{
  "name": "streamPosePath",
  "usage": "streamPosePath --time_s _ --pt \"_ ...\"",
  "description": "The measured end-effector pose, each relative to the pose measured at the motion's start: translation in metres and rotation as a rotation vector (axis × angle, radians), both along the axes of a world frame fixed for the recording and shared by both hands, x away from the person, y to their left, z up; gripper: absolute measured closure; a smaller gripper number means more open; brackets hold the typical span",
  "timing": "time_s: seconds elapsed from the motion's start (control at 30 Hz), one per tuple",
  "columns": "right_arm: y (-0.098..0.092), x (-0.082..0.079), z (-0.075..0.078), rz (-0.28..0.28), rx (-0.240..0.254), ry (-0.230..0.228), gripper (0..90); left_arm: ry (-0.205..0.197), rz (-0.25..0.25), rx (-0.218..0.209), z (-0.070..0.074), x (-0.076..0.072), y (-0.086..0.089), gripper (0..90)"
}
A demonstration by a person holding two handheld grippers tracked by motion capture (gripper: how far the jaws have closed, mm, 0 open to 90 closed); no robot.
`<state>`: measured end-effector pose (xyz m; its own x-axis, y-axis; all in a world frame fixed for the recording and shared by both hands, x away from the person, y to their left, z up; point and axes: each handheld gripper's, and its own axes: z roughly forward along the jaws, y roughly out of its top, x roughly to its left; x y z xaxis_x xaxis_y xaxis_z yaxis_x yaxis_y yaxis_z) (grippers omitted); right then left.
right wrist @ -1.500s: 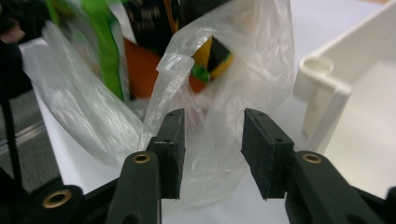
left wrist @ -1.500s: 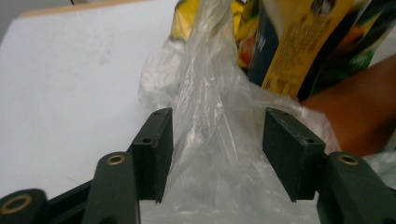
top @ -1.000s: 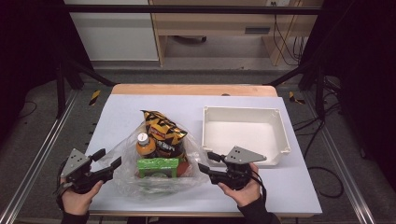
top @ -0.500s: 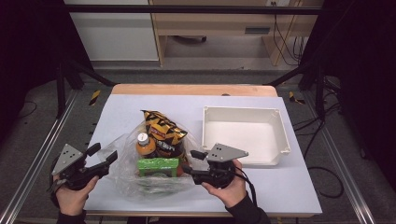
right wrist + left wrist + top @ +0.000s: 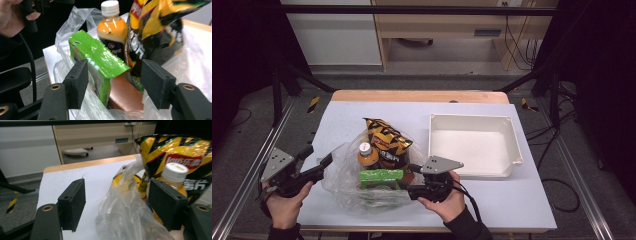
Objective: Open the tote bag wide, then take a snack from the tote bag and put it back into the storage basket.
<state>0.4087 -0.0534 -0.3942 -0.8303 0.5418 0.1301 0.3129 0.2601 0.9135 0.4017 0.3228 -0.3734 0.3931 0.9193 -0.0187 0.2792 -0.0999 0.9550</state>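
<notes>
Right gripper view: the right gripper (image 5: 113, 86) is seen with jaws just opened wide, the green snack packet (image 5: 96, 58) between them ungripped. The clear plastic bag (image 5: 125, 212) lies between the left gripper's (image 5: 120, 206) spread jaws.

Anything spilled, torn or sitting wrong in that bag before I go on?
Nothing spilled or visibly torn. The chip bag pokes out of the clear plastic bag, leaning over the orange bottle; the green packet sits beside them. The white tray is empty.
</notes>
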Motion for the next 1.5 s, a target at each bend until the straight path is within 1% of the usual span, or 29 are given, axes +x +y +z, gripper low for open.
streamPosePath --time_s 0.1,0.17,0.27,0.33,0.43,0.5,0.57,0.63,0.7,0.8,0.83,1.0,1.13,1.23,1.3,1.43,1.5 --pt "0.007 0.002 -0.006 0.008 -0.001 0.01 38.7 0.026 0.007 -0.004 -0.003 0.008 0.001 29.5" --pt "0.011 0.003 -0.01 0.014 0.008 0.018 38.6 0.029 0.004 -0.005 -0.002 0.011 0.0 29.5" --pt "0.015 0.005 -0.014 0.015 -0.005 0.029 38.7 0.03 -0.001 -0.003 0.0 0.015 -0.003 29.2" --pt "0.017 0.005 -0.018 0.018 -0.011 0.041 38.8 0.028 -0.002 -0.002 0.001 0.016 -0.005 29.1" --pt "0.021 0.007 -0.023 0.025 -0.021 0.059 39.2 0.033 -0.009 0.003 -0.001 0.015 -0.005 28.9" --pt "0.023 0.008 -0.026 0.033 -0.021 0.069 40.3 0.045 -0.008 0.0 -0.004 0.015 -0.004 28.9" --pt "0.026 0.009 -0.028 0.039 -0.013 0.074 42.7 0.057 -0.005 0.003 -0.008 0.015 -0.002 28.9" --pt "0.029 0.01 -0.029 0.052 0.006 0.078 44.9 0.072 -0.006 0.015 -0.012 0.015 -0.001 29.0" --pt "0.031 0.012 -0.03 0.055 0.009 0.075 47.6 0.084 -0.008 0.014 -0.015 0.016 0.0 29.2" --pt "0.033 0.013 -0.031 0.063 0.004 0.072 56.2 0.102 -0.013 0.029 -0.02 0.017 0.0 29.7" --pt "0.033 0.013 -0.031 0.067 0.003 0.07 60.7 0.107 -0.012 0.033 -0.022 0.017 0.0 29.7" --pt "0.032 0.009 -0.029 0.072 -0.004 0.049 70.6 0.127 -0.014 0.043 -0.027 0.018 -0.002 29.9" --pt "0.029 0.007 -0.025 0.076 0.007 0.04 74.8 0.136 -0.014 0.047 -0.029 0.018 -0.002 29.9" --pt "0.026 0.008 -0.021 0.073 0.031 0.041 75.5 0.135 -0.013 0.046 -0.029 0.018 -0.001 29.9" --pt "0.024 0.008 -0.017 0.072 0.04 0.034 75.5 0.135 -0.014 0.048 -0.029 0.018 -0.001 29.9" --pt "0.02 0.007 -0.009 0.063 0.061 0.012 75.6 0.141 -0.017 0.05 -0.03 0.018 -0.002 29.8" --pt "0.018 0.006 -0.004 0.054 0.067 -0.01 75.6 0.144 -0.018 0.057 -0.031 0.018 -0.003 29.8"
